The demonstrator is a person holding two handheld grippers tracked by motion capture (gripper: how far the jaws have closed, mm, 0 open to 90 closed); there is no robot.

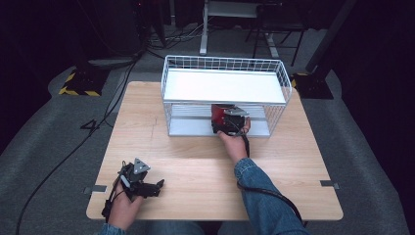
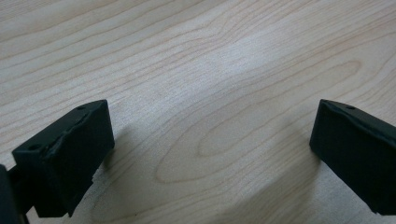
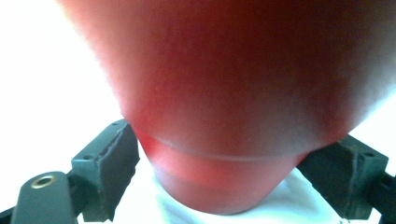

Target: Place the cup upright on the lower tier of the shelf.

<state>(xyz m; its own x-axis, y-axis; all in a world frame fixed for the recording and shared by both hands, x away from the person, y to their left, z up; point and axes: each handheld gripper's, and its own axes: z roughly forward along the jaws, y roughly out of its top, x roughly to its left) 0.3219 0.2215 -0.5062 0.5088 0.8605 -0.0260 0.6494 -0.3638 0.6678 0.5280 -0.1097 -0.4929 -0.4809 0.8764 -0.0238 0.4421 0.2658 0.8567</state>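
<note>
Right hand-held gripper [image 1: 226, 122] is reaching into the lower level of the white wire rack with a flat white shelf [image 1: 223, 86], which stands at twelve o'clock on the pale wooden worktop [image 1: 195, 161]. Its jaws sit against the two sides of a red, rounded, smooth-walled container [image 3: 224, 107], closed around it near its narrower end; in the high view the same red thing shows under the shelf, at the rack's front edge. I judge it rigid and light, probably plastic or thin metal, with a glossy skin that could slide between the pads if I squeeze too gently or tilt it. The grip looks best kept where it is, across the narrow part, with the pads square to the wall so it cannot twist out.

Left hand-held gripper [image 1: 147, 188] rests at seven o'clock near the worktop's front edge, jaws spread wide with nothing between them, bare wood grain beneath.
</note>
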